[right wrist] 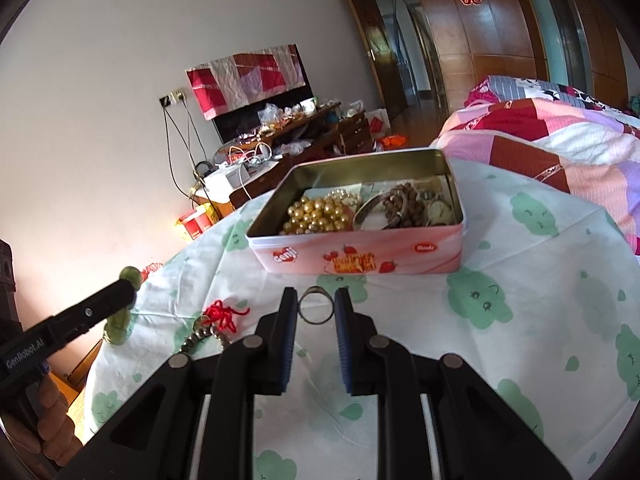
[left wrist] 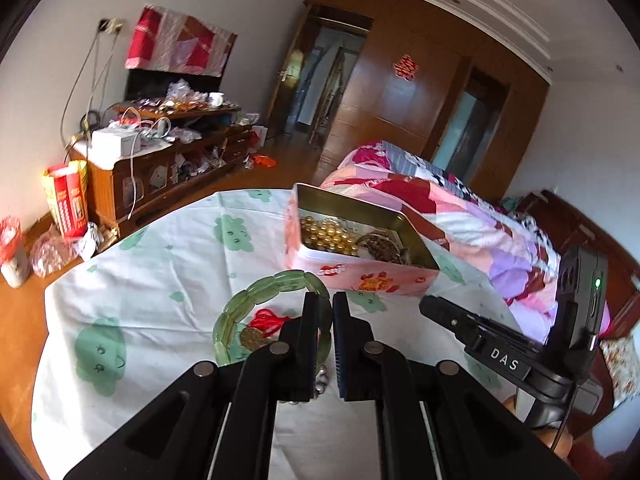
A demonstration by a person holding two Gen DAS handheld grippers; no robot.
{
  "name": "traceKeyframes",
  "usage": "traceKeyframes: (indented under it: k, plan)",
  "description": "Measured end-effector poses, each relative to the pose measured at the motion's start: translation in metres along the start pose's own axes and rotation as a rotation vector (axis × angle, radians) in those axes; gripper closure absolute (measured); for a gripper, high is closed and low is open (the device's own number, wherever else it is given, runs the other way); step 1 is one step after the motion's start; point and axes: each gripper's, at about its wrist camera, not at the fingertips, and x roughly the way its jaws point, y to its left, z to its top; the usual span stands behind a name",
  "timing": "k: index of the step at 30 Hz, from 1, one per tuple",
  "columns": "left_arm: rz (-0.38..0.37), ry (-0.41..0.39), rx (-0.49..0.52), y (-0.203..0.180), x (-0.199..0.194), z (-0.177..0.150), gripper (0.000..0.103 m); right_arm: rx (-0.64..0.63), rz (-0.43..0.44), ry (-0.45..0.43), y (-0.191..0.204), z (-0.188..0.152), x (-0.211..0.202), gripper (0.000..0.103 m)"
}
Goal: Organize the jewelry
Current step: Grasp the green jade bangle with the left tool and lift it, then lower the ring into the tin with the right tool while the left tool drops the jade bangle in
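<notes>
My left gripper (left wrist: 325, 300) is shut on a green stone-bead bracelet (left wrist: 244, 300), whose loop hangs out to the left of the fingers. The right wrist view shows this gripper (right wrist: 128, 284) holding the bracelet (right wrist: 116, 326) above the table edge. My right gripper (right wrist: 316, 296) is shut on a small metal ring (right wrist: 316, 309) standing upright between its blue pads. Just beyond it sits an open pink tin (right wrist: 360, 260) of gold beads (right wrist: 320, 216) and brown beads (right wrist: 404, 204). From the left wrist view, the tin (left wrist: 360, 276) lies ahead and the right gripper (left wrist: 426, 306) to the right.
A red cord with a coin (left wrist: 260, 326) and a dark bead string (right wrist: 200, 338) lie on the white, green-printed tablecloth (right wrist: 520, 280). A quilted bed (right wrist: 560, 148) stands behind the table on the right. A cluttered wooden cabinet (left wrist: 160, 172) lines the far wall.
</notes>
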Motion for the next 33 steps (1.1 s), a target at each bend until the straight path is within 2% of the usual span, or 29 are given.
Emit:
traceKeyframes:
  k: [10,18,24,28,33]
  plan:
    - [-0.015,0.022,0.153,-0.033,0.013,0.001,0.097,0.027,-0.049,0.018,-0.013,0.008,0.0,0.082]
    - [-0.074,-0.005,0.218,-0.051,0.051,0.044,0.097,0.008,-0.087,-0.013,-0.034,0.055,0.015,0.082]
    - [-0.099,0.023,0.212,-0.055,0.104,0.075,0.097,0.005,-0.136,-0.023,-0.05,0.094,0.048,0.082]
    - [-0.071,0.078,0.223,-0.053,0.138,0.08,0.097,0.015,-0.154,0.007,-0.06,0.113,0.082,0.082]
    - [-0.049,0.145,0.223,-0.043,0.161,0.071,0.097,0.042,-0.167,0.082,-0.069,0.117,0.118,0.082]
